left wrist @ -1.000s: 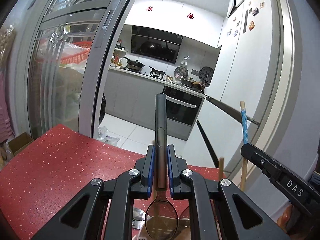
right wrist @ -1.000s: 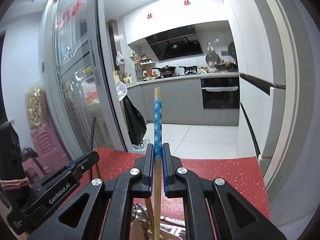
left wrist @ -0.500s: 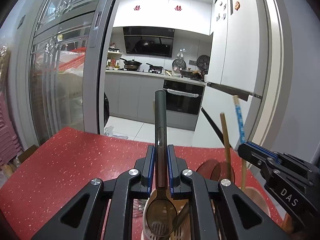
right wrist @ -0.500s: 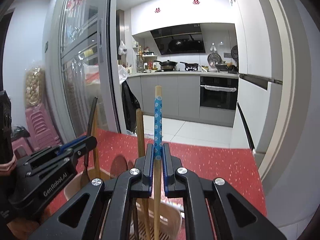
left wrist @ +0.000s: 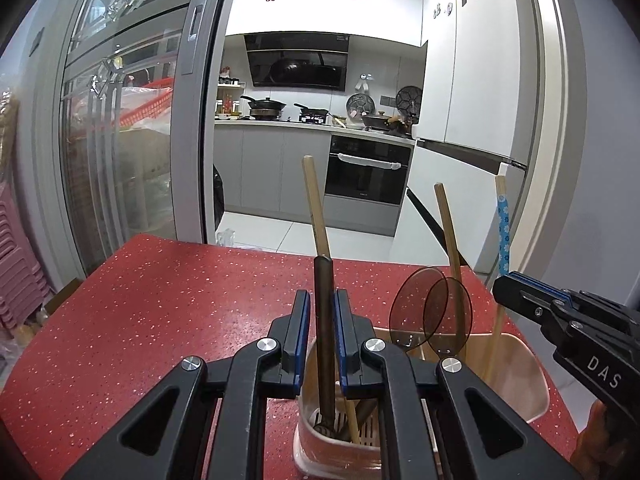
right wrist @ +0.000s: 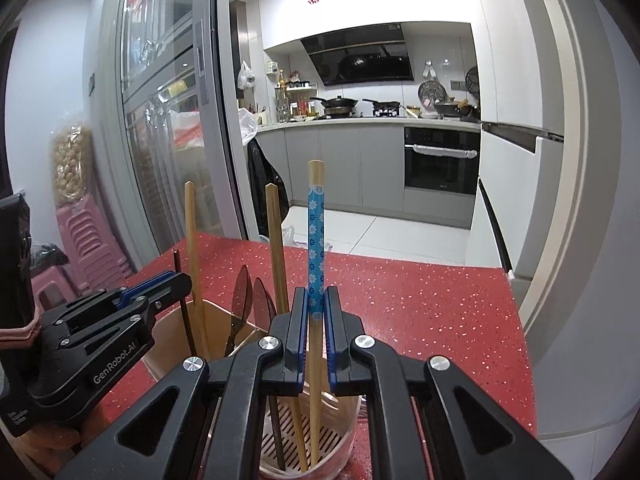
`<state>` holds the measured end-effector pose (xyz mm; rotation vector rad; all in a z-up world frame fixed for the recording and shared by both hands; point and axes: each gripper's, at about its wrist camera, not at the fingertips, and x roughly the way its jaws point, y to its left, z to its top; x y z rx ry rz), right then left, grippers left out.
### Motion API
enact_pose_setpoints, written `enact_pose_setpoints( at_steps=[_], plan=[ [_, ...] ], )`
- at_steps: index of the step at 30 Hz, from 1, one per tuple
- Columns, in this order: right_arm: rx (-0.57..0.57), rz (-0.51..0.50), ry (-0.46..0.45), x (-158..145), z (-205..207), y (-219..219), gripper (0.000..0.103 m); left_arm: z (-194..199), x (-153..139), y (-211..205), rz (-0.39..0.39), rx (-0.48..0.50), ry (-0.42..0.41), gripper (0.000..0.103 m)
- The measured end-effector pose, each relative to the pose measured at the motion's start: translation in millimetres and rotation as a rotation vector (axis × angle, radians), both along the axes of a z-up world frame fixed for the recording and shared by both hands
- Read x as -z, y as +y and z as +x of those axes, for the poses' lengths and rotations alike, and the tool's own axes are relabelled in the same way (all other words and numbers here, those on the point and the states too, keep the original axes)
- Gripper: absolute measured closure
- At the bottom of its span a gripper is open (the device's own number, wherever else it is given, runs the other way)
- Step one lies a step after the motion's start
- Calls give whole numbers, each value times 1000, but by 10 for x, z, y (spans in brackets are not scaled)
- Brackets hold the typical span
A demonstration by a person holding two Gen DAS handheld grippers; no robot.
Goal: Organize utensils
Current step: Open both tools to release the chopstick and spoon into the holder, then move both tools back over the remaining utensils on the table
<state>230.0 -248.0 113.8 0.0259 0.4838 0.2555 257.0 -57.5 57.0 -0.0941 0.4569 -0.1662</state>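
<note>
A pink utensil holder point(left wrist: 524, 376) stands on the red speckled table point(left wrist: 160, 300). My left gripper point(left wrist: 323, 300) is open around a dark spoon handle point(left wrist: 324, 320) that stands in the holder, with small gaps on both sides. My right gripper point(right wrist: 316, 300) is open around a wooden chopstick with a blue flowered band point(right wrist: 316, 248) whose tip rests in the holder point(right wrist: 344, 436). Two brown translucent spoons point(left wrist: 432, 308) and plain wooden chopsticks point(left wrist: 316, 208) also stand in the holder.
The right gripper body point(left wrist: 572, 332) shows at the right of the left wrist view. The left gripper body point(right wrist: 96, 336) shows at the left of the right wrist view. A glass sliding door point(left wrist: 120, 120) stands left. A kitchen lies behind the table.
Both grippers lowered their utensils into the holder. Both jaws have opened slightly, letting go of the dark spoon and the blue-banded chopstick.
</note>
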Motion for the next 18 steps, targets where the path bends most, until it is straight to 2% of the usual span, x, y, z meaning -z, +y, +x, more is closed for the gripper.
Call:
enact_pose_setpoints(
  at_steps=[4,6,8,14,18],
  plan=[
    [-9,16,33,-8,25,-30,94,-65,-55,33,-6,-6,0,66],
    [-19,21,49,-4,27,-34,87,-106,-88,46,-5,-7,0,66],
    [-20,22,53,-20,15,-41,62,-135,-105,53,-3,-8,1,66],
    [-18,47,48,-115,-141,-81,60,-303,-161,154,-2,-19,36,66],
    [-28,47,51,-164,-329,-93,54,-499,-101,249,10,-31,84,66]
  ],
)
